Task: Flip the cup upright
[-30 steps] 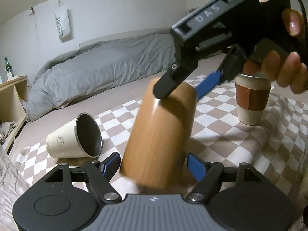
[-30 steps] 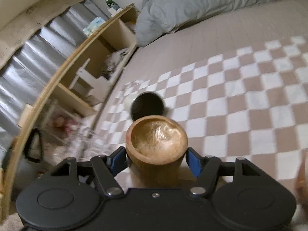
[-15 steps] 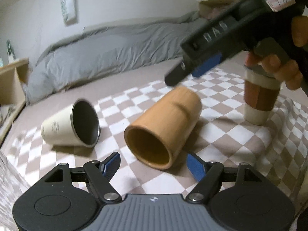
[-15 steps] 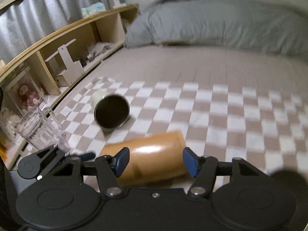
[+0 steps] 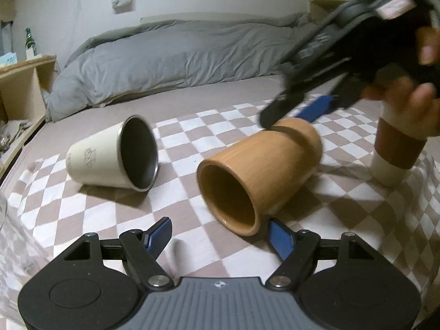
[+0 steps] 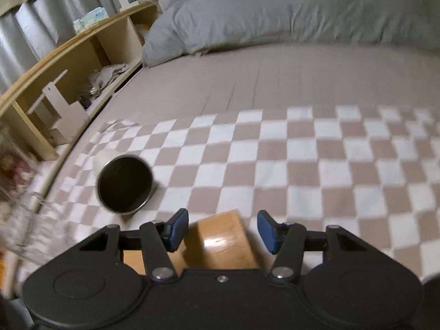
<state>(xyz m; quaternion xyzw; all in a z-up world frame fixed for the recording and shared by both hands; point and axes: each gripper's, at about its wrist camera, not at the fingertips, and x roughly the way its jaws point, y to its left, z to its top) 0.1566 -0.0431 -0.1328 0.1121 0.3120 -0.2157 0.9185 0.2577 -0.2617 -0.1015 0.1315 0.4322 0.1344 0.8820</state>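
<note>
1. We see the wooden cup (image 5: pixel 261 176) lying on its side on the checkered cloth (image 5: pixel 192 126), its open mouth turned toward our left gripper (image 5: pixel 220 233) and its closed base pointing away, toward the right gripper (image 5: pixel 297 111)
2. Our left gripper has its blue pads spread wide and holds nothing; the cup's rim sits just ahead of the gap, slightly toward the right pad
3. Our right gripper (image 6: pixel 222 231) is also spread and empty, hovering just above the cup's base end (image 6: pixel 220 242); whether it touches the wood we cannot tell
4. The long axis runs roughly from one gripper to the other, so we judge the right one best placed to close across the body near the base
5. A cream tumbler (image 5: pixel 112 159) also lies on its side, well to the left; a sleeved cup (image 5: pixel 396 154) stands upright at right
</note>
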